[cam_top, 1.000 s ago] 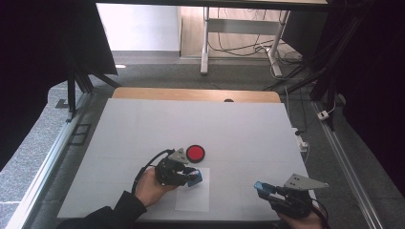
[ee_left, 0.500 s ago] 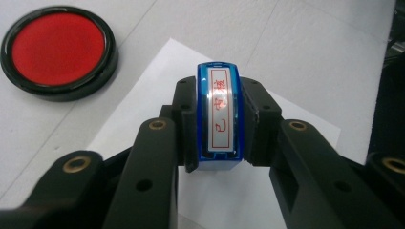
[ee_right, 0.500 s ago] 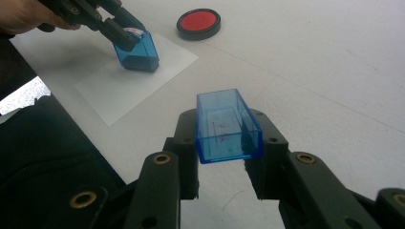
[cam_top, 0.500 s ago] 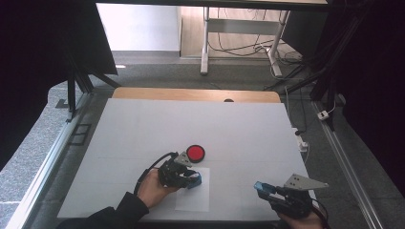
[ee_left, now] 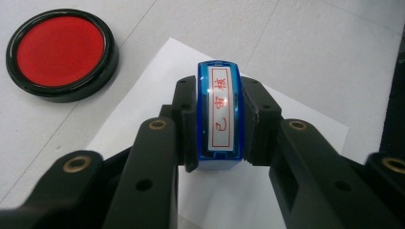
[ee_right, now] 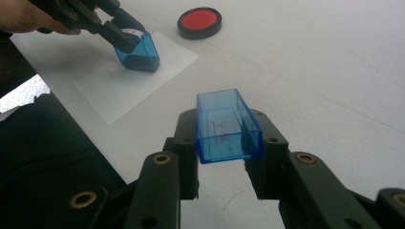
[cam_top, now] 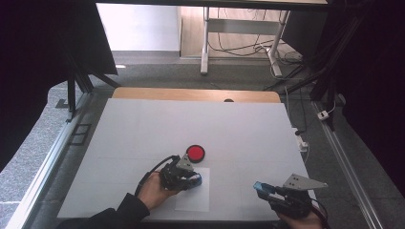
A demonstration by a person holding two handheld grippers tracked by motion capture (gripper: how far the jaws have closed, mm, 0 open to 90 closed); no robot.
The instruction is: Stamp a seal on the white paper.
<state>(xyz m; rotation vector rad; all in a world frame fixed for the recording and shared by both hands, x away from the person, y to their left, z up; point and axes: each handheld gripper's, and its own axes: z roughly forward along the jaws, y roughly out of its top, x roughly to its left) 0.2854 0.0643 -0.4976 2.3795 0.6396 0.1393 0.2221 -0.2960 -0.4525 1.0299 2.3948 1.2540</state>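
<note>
My left gripper [ee_left: 219, 126] is shut on a blue stamp [ee_left: 218, 114] with a white label in red characters. The blue stamp [ee_right: 138, 51] rests base-down on a white sheet of paper [ee_right: 119, 83]. In the high view the left gripper [cam_top: 193, 179] holds it over the paper [cam_top: 193, 200], just below a round red ink pad [cam_top: 195, 153]. My right gripper [ee_right: 225, 143] is shut on the clear blue stamp cap [ee_right: 227, 126], open side up, above the table. It is at the front right in the high view, right gripper [cam_top: 265, 188].
The red ink pad [ee_left: 59, 52] in its black rim lies left of the paper's far corner. The white table top [cam_top: 200, 124] spreads wide behind the ink pad. A wooden strip [cam_top: 196, 94] runs along its far edge. Metal frame rails flank both sides.
</note>
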